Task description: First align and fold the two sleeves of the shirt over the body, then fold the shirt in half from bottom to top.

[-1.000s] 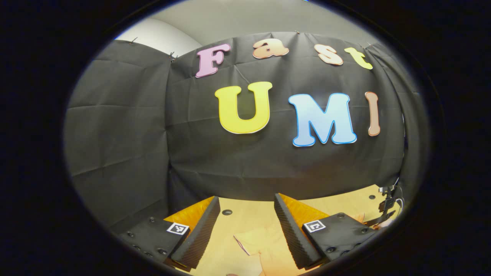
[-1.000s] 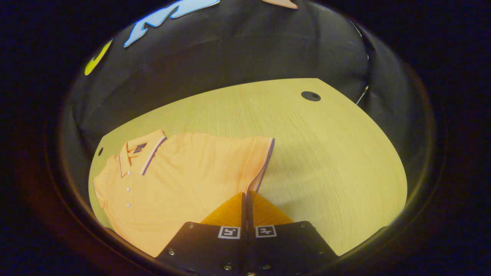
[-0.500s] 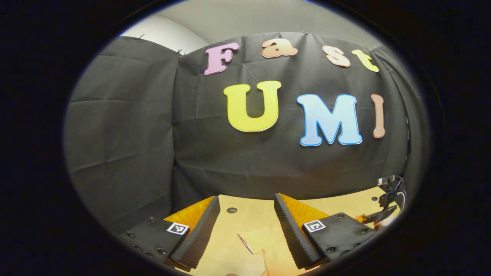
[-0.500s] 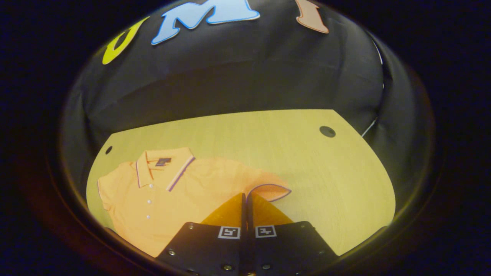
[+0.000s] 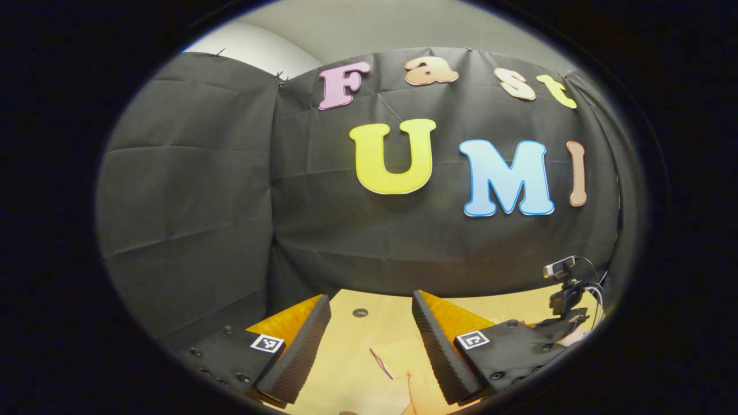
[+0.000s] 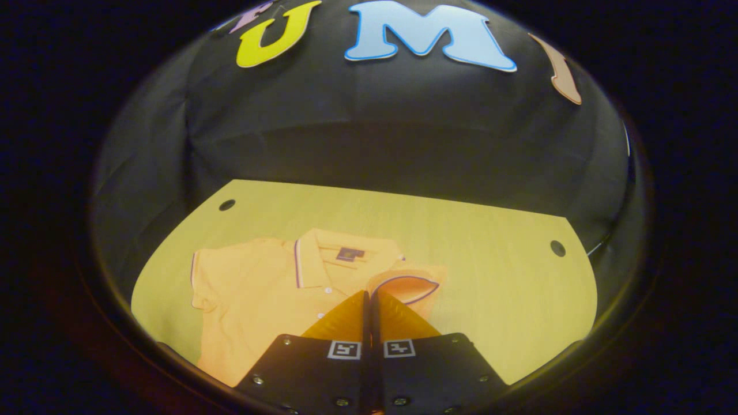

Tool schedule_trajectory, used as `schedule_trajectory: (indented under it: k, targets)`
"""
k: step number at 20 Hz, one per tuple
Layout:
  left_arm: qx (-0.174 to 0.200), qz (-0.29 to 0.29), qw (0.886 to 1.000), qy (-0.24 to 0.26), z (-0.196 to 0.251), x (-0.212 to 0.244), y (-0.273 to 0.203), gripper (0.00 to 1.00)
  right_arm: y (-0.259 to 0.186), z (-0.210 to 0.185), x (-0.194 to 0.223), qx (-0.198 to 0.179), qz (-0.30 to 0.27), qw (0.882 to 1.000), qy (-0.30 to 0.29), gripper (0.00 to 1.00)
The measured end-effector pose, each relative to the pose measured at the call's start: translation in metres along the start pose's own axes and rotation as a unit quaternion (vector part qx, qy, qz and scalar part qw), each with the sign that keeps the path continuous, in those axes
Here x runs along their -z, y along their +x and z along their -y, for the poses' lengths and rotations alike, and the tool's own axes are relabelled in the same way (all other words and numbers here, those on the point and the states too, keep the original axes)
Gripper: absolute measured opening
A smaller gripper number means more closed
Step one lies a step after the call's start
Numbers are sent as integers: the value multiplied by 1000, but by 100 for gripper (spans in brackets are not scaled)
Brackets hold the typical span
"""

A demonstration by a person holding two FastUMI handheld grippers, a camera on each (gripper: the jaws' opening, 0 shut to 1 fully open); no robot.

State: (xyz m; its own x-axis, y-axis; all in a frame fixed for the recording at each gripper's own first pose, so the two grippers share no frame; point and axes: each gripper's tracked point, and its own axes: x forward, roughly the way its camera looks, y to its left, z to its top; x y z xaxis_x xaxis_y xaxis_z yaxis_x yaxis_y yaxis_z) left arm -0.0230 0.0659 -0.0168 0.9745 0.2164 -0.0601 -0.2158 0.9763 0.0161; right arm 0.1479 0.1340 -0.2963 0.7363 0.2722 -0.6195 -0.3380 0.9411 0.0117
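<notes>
booth wall (image 5: pixel 190 190): black cloth, creased, standing behind the table in both views.
table (image 6: pixel 496 288): pale wood top with small round dark holes near its far corners; in the left gripper view a strip of it shows between the fingers, with one hole (image 5: pixel 360 312) just ahead.
shirt (image 6: pixel 253 294): orange polo lying flat on the table, collar toward the far edge, buttons down the placket, dark label inside the neck. its body spreads to the left in the right gripper view, and one short sleeve (image 6: pixel 202 282) lies out flat at the far left.
lifted sleeve (image 6: pixel 406 285): the other short sleeve, trimmed with a dark line, is raised off the table and curled over near the collar, right at the tips of the right gripper.
right gripper (image 6: pixel 367 297): fingers pressed together with no gap visible; the sleeve's edge meets the tips, pinched between them as far as can be seen.
left gripper (image 5: pixel 369 323): fingers spread wide, nothing between them; it hangs above the table, with a corner of the orange shirt (image 5: pixel 403 363) on the wood below the gap.
other gripper seen from the left: a dark device with cables (image 5: pixel 568 300) at the far right edge of the left gripper view, above the table; its fingers cannot be made out there.
</notes>
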Motion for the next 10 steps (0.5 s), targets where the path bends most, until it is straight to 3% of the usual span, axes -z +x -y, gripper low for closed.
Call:
schedule_trajectory:
  k: [5,10]
  targets:
    - [-16,-5,1000,7,-17,3,-3,94,12,-37,21,-31,-30,999,-30,0]
    - [-23,-11,1000,9,-28,8,0,94,26,-51,49,-36,-70,996,-46,0]
